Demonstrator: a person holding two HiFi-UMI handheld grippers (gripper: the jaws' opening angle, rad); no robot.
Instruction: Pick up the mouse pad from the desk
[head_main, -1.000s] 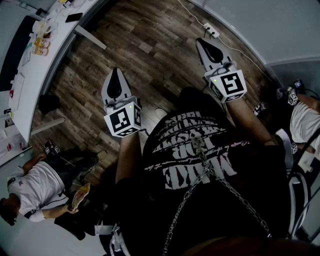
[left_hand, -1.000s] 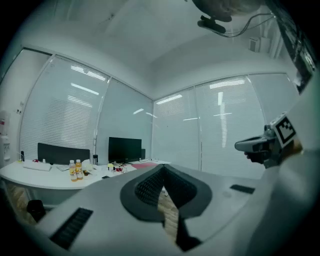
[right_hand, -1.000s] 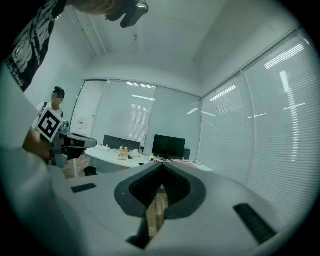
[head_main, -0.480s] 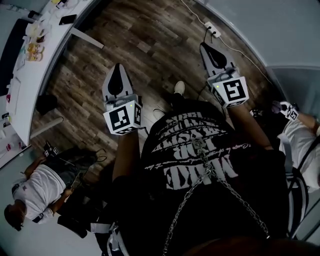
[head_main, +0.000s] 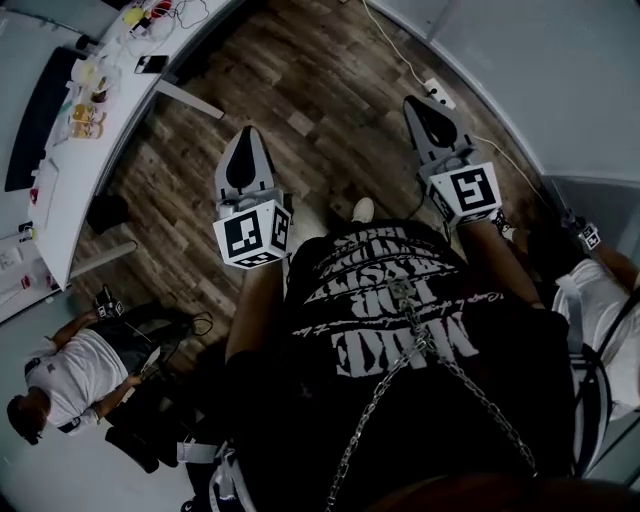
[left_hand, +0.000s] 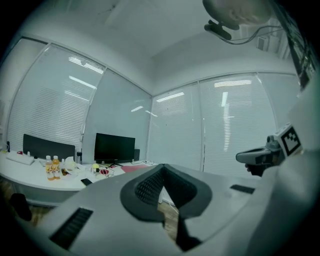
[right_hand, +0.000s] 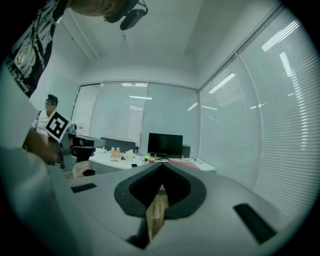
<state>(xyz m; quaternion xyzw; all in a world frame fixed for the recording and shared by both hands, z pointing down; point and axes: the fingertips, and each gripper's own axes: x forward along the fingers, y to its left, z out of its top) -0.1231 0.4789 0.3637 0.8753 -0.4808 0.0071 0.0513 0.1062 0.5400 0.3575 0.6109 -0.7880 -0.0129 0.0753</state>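
The left gripper (head_main: 246, 135) and right gripper (head_main: 413, 102) point out over the wooden floor (head_main: 300, 70), each with its jaws pressed together on nothing. The counter (head_main: 85, 160) lies at ten o'clock (well apart from both). On it, a flat reddish mouse pad (left_hand: 134, 169) lies beside the monitor (left_hand: 114, 148).

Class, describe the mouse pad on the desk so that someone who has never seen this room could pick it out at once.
In the left gripper view, a long white desk runs along the blinds. The mouse pad lies flat on it, just right of the right-hand monitor. It is the only flat reddish sheet; the bottles further left are orange and upright.
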